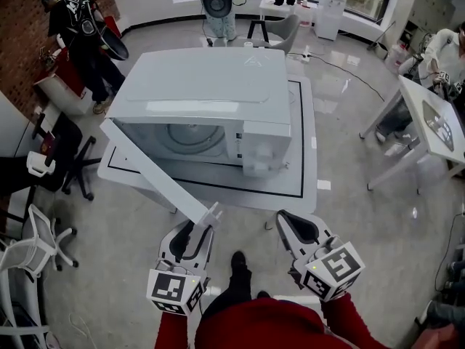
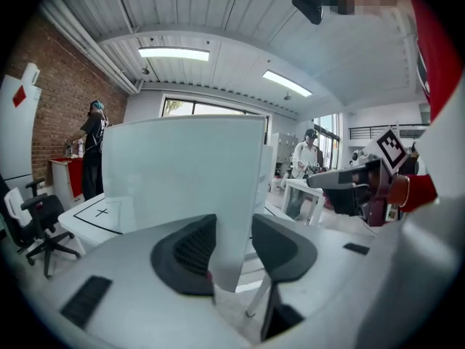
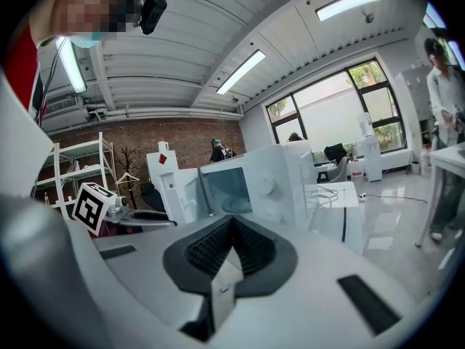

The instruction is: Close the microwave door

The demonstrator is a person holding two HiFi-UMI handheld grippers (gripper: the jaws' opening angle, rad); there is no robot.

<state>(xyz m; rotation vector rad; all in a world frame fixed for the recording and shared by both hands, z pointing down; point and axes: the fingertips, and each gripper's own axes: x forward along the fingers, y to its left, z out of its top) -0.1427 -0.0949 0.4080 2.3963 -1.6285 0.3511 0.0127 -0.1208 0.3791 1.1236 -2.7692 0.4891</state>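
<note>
One relation matters. The microwave door (image 1: 156, 169) stands wide open, hinged at the left front corner of the microwave (image 1: 211, 86). Its long axis runs diagonally from that hinge down toward the person, so the free edge is the point nearest them. The microwave sits on a low white worktop (image 1: 309, 158), cavity facing the person.

The left hand-held gripper (image 1: 196, 237) is right at that free edge. In the left gripper view the door panel (image 2: 185, 187) fills the gap between the pads, and the left hand-held gripper (image 2: 232, 242) looks clamped on it, one pad on each face.

The right hand-held gripper (image 1: 296, 227) sits to the right, well clear of the door. Its jaws are together with nothing between them (image 3: 231, 249), and it points at the control-panel side.

My read: the left does the job, and the right isn't needed. The closing arc goes forward and to the right, taking the free edge away from the person toward the panel side. The clamp has to follow that arc or it will drag on the panel.
</note>
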